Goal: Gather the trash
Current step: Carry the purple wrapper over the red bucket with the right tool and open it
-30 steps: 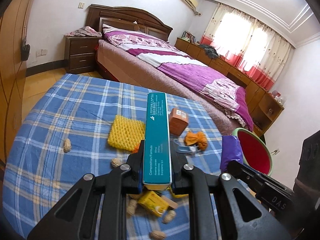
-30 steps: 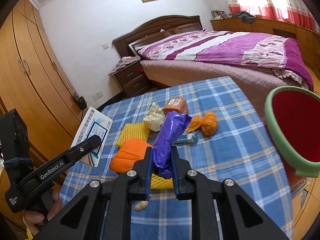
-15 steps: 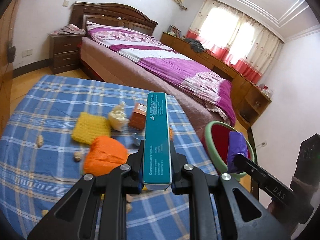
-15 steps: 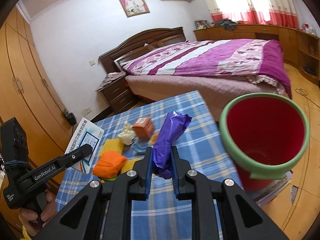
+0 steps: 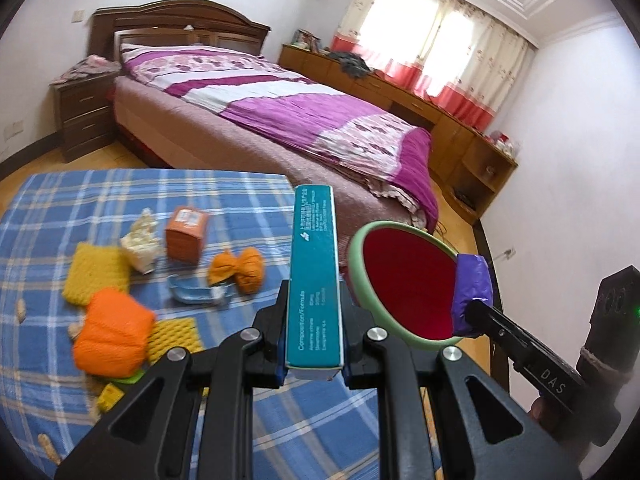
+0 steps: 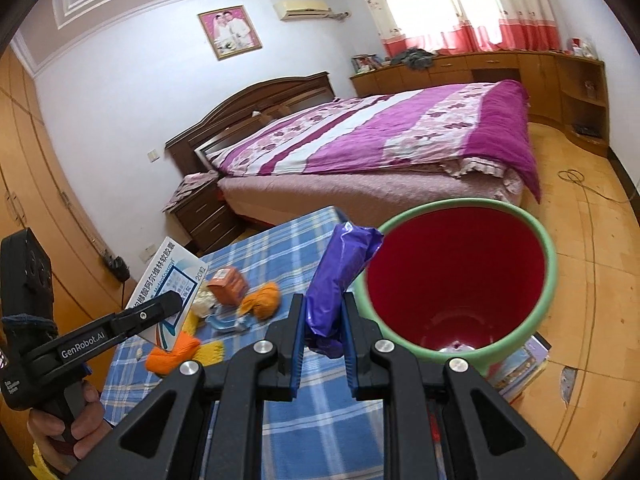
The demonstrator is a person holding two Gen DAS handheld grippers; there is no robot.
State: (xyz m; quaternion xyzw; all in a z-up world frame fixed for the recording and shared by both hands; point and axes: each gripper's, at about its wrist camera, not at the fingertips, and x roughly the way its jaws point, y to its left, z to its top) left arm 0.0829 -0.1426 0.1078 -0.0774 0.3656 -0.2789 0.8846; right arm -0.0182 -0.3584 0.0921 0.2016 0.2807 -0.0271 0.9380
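My left gripper is shut on a long teal box, held above the table's right part; it also shows in the right wrist view. My right gripper is shut on a purple wrapper, held at the left rim of the red bin with a green rim. In the left wrist view the wrapper hangs over the bin's right rim. An empty wrapper lies at the bin's bottom.
On the blue plaid table lie an orange box, an orange cloth bundle, yellow foam nets, an orange net, crumpled tissue, a blue wrapper and peanuts. A bed stands behind.
Both grippers have swung right, toward the bin, each still holding its item. The purple wrapper has come from above the table to the bin's rim.
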